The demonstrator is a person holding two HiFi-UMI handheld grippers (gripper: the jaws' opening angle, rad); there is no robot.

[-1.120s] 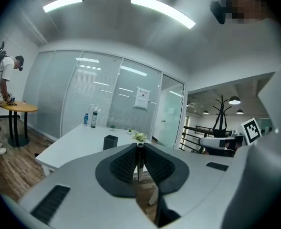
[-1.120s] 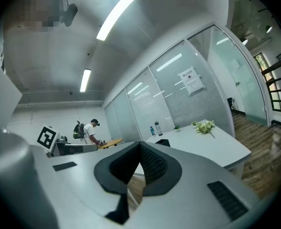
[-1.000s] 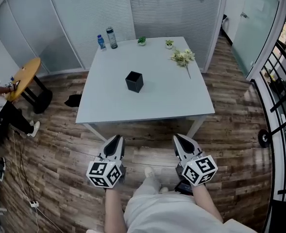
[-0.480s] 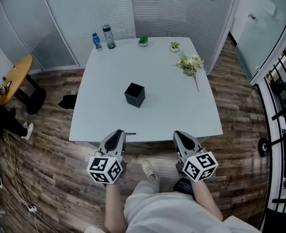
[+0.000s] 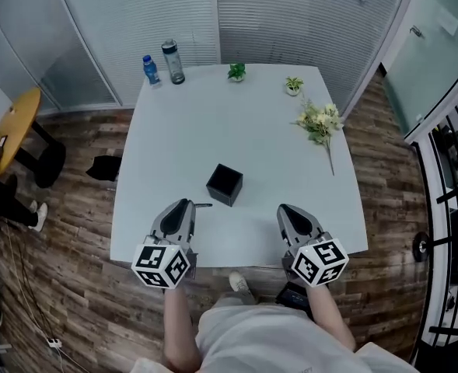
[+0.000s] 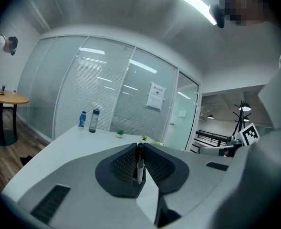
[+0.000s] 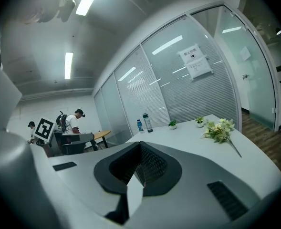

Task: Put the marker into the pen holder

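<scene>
The black square pen holder (image 5: 225, 184) stands open-topped on the white table (image 5: 174, 130), near its front edge. My left gripper (image 5: 183, 207) hovers over the table's front edge, just left of the holder, shut on a thin marker (image 5: 204, 205) whose dark end pokes out to the right toward the holder. In the left gripper view the marker (image 6: 140, 162) stands upright, pinched between the closed jaws of the left gripper (image 6: 139, 149). My right gripper (image 5: 289, 211) is right of the holder, shut with nothing in it; the right gripper (image 7: 139, 163) shows its jaws together.
Two bottles (image 5: 172, 61) stand at the table's far left corner. Two small potted plants (image 5: 236, 71) sit along the far edge, and a flower sprig (image 5: 319, 123) lies at the right. A yellow round table (image 5: 15, 127) and a person are at the left on the wood floor.
I have come forward to the table. Both grippers went from above the floor to above the table's front edge, and the pen holder now lies close between them. The marker stays gripped.
</scene>
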